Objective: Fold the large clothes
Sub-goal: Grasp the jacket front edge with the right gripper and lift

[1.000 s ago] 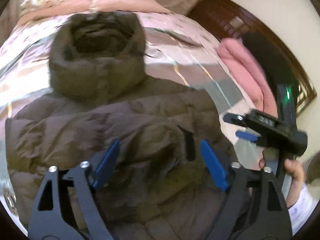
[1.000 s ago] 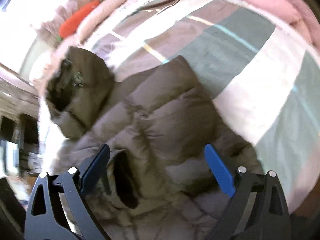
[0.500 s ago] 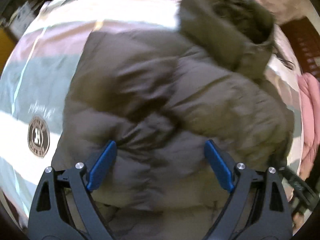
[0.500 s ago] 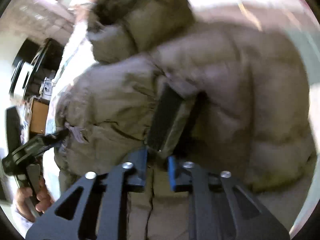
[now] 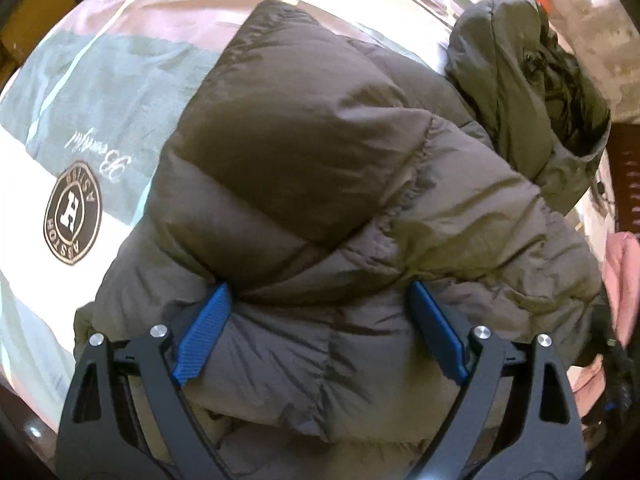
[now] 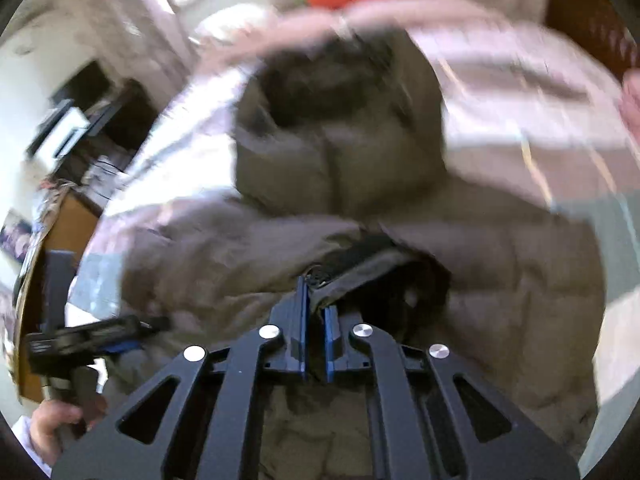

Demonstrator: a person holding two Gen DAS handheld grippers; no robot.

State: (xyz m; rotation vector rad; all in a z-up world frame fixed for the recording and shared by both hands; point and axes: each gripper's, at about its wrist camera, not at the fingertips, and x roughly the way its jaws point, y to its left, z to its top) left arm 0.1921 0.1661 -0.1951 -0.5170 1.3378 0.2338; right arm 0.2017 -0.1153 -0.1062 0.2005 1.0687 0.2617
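Striped bedspread (image 5: 100,64), round logo patch (image 5: 73,213), pink pillows (image 6: 400,12), dark wooden headboard (image 6: 592,12)

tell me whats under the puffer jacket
The puffer jacket lies on a bedspread with pale, green and pink blocks and a round brown badge. The bedspread shows around the jacket; whatever lies directly beneath it is covered.

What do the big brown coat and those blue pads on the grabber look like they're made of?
The puffer jacket looks like thin, slightly glossy synthetic shell over soft filling: stitched, puffy sections with sheen. The blue pads look like ribbed rubber or plastic; which one is unclear.
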